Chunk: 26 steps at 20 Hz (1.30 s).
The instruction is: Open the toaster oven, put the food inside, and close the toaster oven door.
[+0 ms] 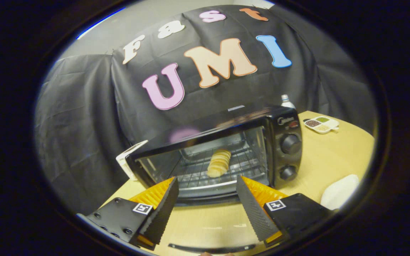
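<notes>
The tongs (206, 186) stand spread and empty, just short of the toaster oven (226, 149) on the worktop (333, 160). The food (219, 163) lies on the rack inside. The door remains to be shut; a careless push could shove the oven backward.

Gripper view: single fisheye camera riding on the gripper (207, 185), looking forward along its two fingers, which stand spread apart with nothing between them. Vantage: raised above the table (333, 160), tilted down and rolled, so the tabletop slopes across the scene. Facing: the oven (226, 149) front, mouth and wire rack seen from slightly above, food (219, 163) visible inside on the rack. Range: near; the oven sits just ahead of the fingertips. Beyond: booth wall; a tray (321, 124) and bottle (287, 101) behind the oven.
</notes>
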Motion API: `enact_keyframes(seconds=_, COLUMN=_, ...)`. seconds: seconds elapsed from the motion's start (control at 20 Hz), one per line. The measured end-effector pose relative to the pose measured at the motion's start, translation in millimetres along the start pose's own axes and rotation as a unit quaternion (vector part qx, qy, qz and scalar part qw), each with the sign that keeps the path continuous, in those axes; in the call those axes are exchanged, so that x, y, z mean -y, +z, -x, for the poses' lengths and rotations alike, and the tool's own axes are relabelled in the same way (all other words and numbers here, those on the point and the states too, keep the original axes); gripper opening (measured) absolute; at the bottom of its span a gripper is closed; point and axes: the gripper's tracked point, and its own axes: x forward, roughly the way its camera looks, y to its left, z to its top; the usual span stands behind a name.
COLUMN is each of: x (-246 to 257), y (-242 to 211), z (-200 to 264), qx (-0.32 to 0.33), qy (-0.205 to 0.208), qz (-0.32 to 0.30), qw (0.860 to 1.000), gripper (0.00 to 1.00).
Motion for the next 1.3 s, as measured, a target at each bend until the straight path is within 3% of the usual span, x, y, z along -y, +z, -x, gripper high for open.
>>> enact_keyframes(seconds=0.3, x=2.0, y=-25.0, z=74.3, qx=0.01, qy=0.02, qz=0.01, qw=1.0, gripper=0.99)
enact_keyframes(seconds=0.6, x=10.9, y=-94.5, z=108.6, qx=-0.057, qy=0.011, qz=0.026, qw=0.998, gripper=0.99)
enact_keyframes(seconds=0.8, x=14.4, y=-124.1, z=108.5, qx=-0.092, qy=0.005, qz=0.023, qw=0.995, gripper=1.0)
enact_keyframes(seconds=1.3, x=19.9, y=-147.7, z=87.4, qx=-0.119, qy=-0.021, qz=0.046, qw=0.992, gripper=0.99)
